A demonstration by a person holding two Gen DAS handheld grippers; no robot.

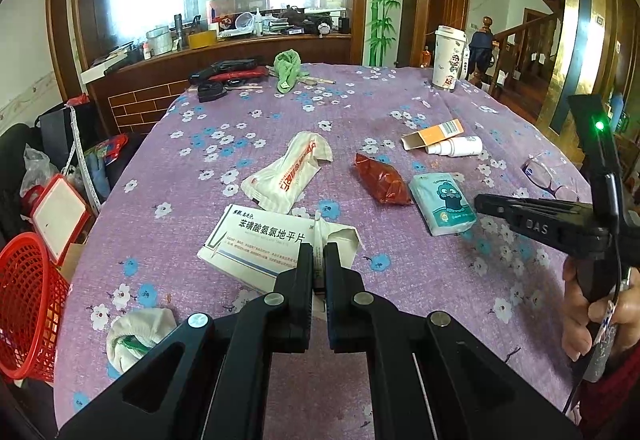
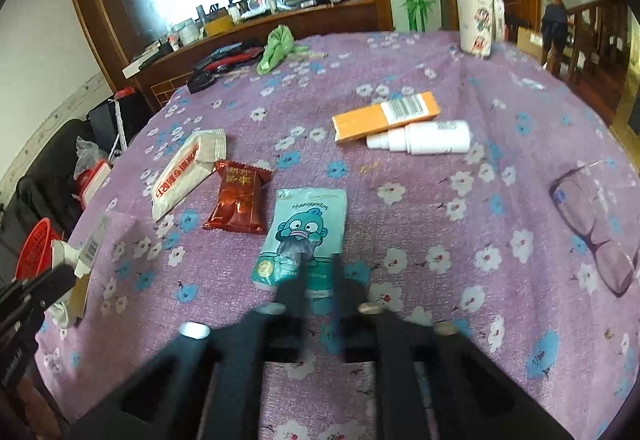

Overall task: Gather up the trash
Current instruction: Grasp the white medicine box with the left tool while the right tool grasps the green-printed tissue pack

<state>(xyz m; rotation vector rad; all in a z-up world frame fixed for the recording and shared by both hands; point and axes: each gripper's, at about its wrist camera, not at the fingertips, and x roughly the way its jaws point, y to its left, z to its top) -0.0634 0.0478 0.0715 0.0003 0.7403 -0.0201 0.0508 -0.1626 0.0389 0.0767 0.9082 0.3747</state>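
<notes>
A white medicine box [image 1: 256, 244] with an open end flap lies near the table's front; my left gripper [image 1: 319, 252] is shut on that flap. Beyond lie a white wrapper [image 1: 290, 170], a red snack packet [image 1: 382, 178] and a teal tissue pack [image 1: 444, 200]. My right gripper [image 2: 318, 264] hovers over the tissue pack [image 2: 304, 232], fingers a little apart, blurred by motion. The red packet [image 2: 238, 200] and white wrapper [image 2: 184, 172] lie to its left. The right gripper also shows in the left wrist view [image 1: 480, 200].
A red basket [image 1: 28, 312] stands beside the table's left edge. An orange box [image 2: 386, 116], a white bottle [image 2: 424, 136], glasses [image 2: 596, 228], a tall cup [image 2: 476, 14] and a green cloth [image 2: 278, 48] are on the purple tablecloth [image 2: 420, 200]. A crumpled white wad [image 1: 138, 336] lies front left.
</notes>
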